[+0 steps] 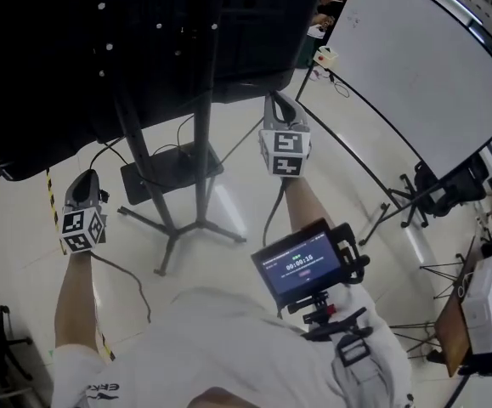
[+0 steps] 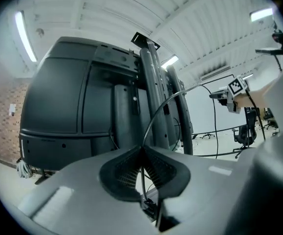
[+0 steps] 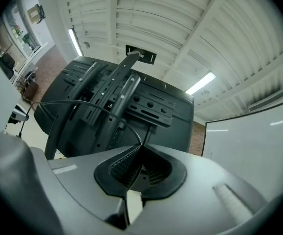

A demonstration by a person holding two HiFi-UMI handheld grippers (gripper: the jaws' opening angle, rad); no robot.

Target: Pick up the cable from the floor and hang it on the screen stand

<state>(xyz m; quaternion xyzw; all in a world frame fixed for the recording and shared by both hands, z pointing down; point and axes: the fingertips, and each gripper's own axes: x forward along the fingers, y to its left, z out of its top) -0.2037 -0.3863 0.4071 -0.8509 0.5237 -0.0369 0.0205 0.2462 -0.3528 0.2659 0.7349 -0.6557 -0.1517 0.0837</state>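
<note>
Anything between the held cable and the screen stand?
Nothing visible. The cable, pinched in the left tongs and right tongs, arcs through open air in front of the screen stand and its upright post.

- The dark screen [image 1: 76,49] blocks everything dead ahead, its stand post [image 1: 205,143] running down the middle.
- Stand legs [image 1: 176,238] sprawl low across the floor [image 1: 339,177].
- Open floor lies right of the post, up to the whiteboard frame [image 1: 373,147].

We stretch both arms forward, the left hand-held gripper [image 1: 83,178] and right hand-held gripper [image 1: 277,100] each pinching the cable [image 2: 153,117].
</note>
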